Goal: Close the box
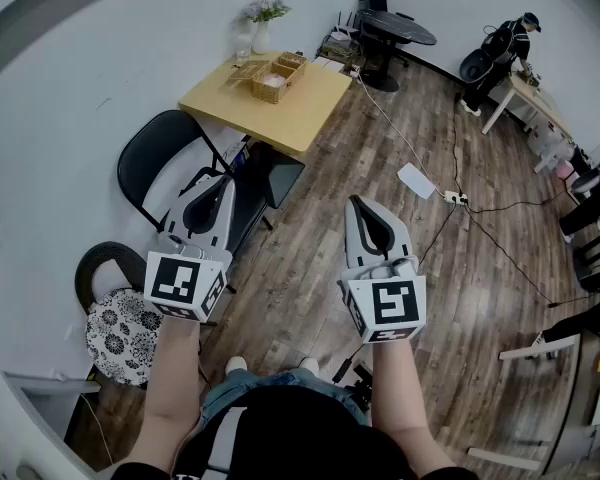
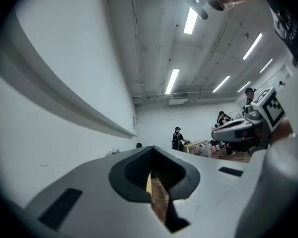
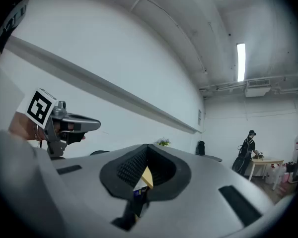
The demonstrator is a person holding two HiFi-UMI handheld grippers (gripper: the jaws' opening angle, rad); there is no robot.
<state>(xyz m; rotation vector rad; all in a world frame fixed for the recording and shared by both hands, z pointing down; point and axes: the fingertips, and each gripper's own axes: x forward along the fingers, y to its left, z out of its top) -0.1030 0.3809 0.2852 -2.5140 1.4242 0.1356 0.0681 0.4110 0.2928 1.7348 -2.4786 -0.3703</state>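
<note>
The box (image 1: 278,76) is a small brown open-topped carton on the yellow table (image 1: 230,100) far ahead by the white wall. I stand well back from it on the wood floor. My left gripper (image 1: 223,183) and right gripper (image 1: 358,204) are both held out at waist height, pointing toward the table, jaws shut with nothing between them. In the left gripper view the left gripper (image 2: 153,175) has its jaws closed together; the right gripper (image 3: 145,170) shows the same in the right gripper view. A sliver of the yellow table (image 3: 145,175) shows through the gap.
A black chair (image 1: 165,163) stands between me and the table, and a patterned stool (image 1: 120,336) is at my left. A flower vase (image 1: 262,26) sits at the table's back. A power strip and cables (image 1: 454,198) cross the floor. A person (image 1: 500,53) stands far right.
</note>
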